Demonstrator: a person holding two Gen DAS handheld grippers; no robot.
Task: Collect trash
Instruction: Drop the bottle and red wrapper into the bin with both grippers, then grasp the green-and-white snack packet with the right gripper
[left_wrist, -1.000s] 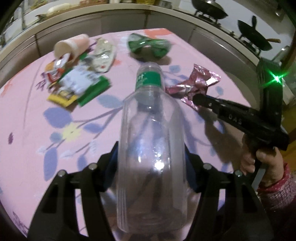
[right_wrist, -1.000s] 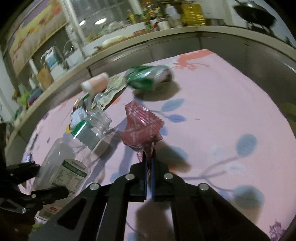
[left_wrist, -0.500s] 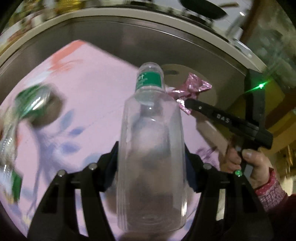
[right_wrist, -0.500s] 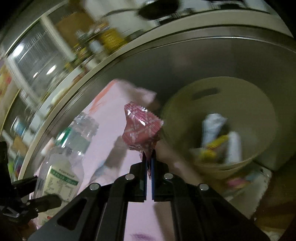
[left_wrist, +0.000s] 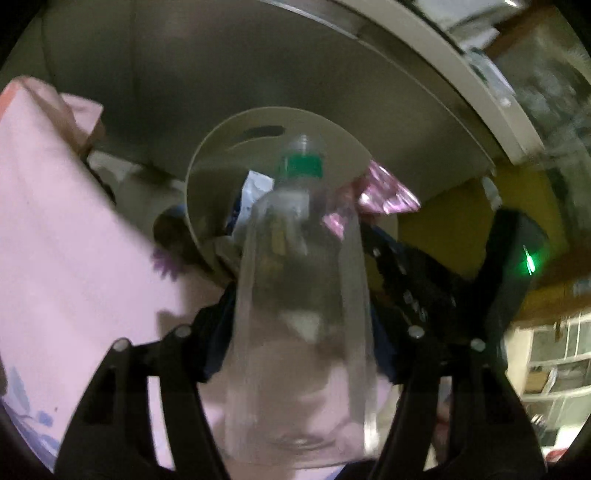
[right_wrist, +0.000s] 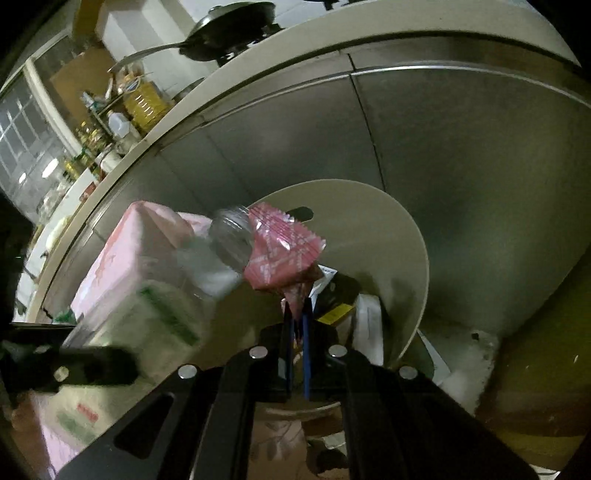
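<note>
My left gripper (left_wrist: 301, 317) is shut on a clear plastic bottle (left_wrist: 299, 295) with a green neck band, its mouth pointing over the beige trash bin (left_wrist: 207, 155). My right gripper (right_wrist: 296, 314) is shut on a crumpled red snack wrapper (right_wrist: 284, 251) and holds it over the same bin (right_wrist: 384, 229). The wrapper (left_wrist: 384, 192) and the right gripper body also show in the left wrist view, just right of the bottle. The bottle (right_wrist: 184, 295) shows blurred at the left of the right wrist view. Paper and wrapper scraps lie inside the bin.
The pink floral tablecloth (left_wrist: 66, 236) hangs at the left, its edge beside the bin. A steel counter front (right_wrist: 443, 140) stands behind the bin. A pan (right_wrist: 229, 26) and jars sit on the counter above. The floor beside the bin is yellowish.
Both grippers have swung right off the table with their loads and now hang above the bin. The trash pile on the table has left the view.
</note>
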